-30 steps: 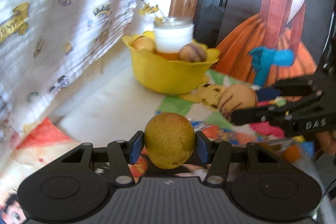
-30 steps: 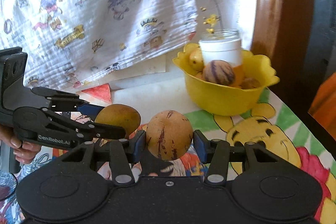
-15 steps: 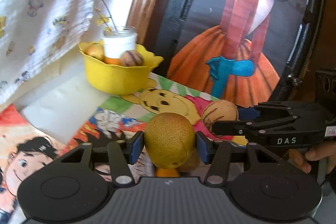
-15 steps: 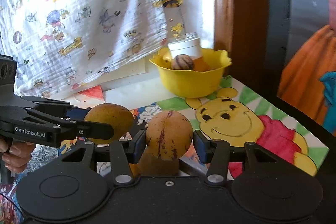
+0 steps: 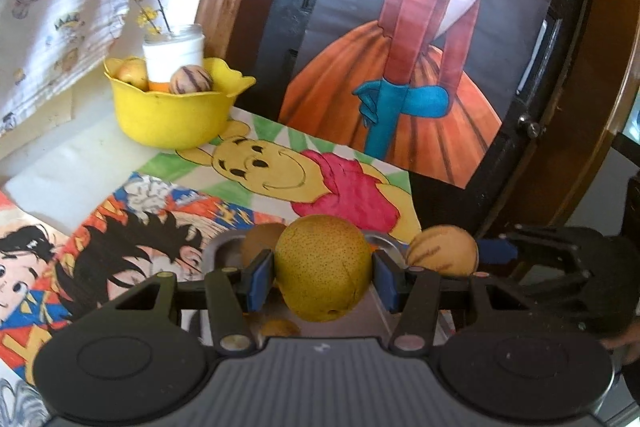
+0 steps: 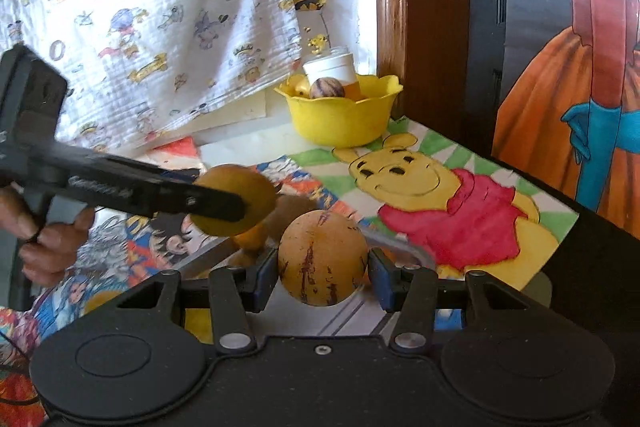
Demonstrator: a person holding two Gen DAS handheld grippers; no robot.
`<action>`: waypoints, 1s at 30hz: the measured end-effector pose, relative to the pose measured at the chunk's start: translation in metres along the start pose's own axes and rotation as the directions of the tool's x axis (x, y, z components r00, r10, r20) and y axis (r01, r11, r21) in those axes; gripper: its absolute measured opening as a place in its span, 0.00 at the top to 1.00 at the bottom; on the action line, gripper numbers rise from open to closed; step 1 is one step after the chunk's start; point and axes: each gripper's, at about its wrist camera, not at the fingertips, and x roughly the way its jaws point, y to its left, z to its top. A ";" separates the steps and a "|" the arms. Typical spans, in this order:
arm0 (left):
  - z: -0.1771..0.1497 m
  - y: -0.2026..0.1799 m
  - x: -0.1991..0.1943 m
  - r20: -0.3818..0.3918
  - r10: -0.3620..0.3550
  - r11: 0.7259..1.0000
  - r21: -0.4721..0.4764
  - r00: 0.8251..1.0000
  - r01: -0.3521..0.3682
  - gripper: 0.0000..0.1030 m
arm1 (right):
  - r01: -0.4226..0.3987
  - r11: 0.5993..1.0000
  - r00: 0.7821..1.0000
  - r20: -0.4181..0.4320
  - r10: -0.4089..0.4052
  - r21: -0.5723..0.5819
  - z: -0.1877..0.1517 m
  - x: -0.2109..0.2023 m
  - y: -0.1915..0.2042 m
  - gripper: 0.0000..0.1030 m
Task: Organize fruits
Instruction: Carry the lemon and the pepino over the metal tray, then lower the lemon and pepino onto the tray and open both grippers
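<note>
Left wrist view: left gripper [image 5: 323, 274] is clamped on a speckled yellow-green round fruit [image 5: 323, 267], held squarely between its blue pads. Right gripper [image 6: 323, 273] grips a tan, purple-streaked round fruit [image 6: 322, 257] likewise. Yellow scalloped plastic bowl [image 6: 340, 121] sits well ahead.

A: What's under the speckled yellow fruit [image 5: 322, 269]? I only see slivers of a metal tray [image 5: 224, 247] and some brownish fruit [image 5: 262, 241] poking out behind it.

B: Same here, mostly hidden. In the right wrist view the left gripper [image 6: 224, 205] is smeared with blur, label unreadable, and the hand [image 6: 48, 243] is cut off at the edge.

A: The yellow bowl [image 6: 340, 121]'s contents are too small to identify.
</note>
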 end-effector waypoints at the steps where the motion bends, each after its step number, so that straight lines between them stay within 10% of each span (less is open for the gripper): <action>1: -0.002 -0.002 0.001 -0.006 -0.002 1.000 0.001 1.000 0.002 0.45 | -0.002 1.000 1.000 -0.002 0.002 -0.001 -0.004 -0.002 0.002 0.51; 20: -0.012 -0.034 0.023 -0.086 0.003 0.994 0.108 0.996 0.006 0.45 | 0.031 0.998 0.999 -0.025 -0.032 -0.048 -0.064 -0.024 0.041 0.50; 30: -0.008 -0.056 0.038 -0.132 0.113 0.932 0.358 0.985 -0.059 0.45 | 0.036 0.998 0.999 -0.028 -0.038 -0.061 -0.077 -0.024 0.050 0.50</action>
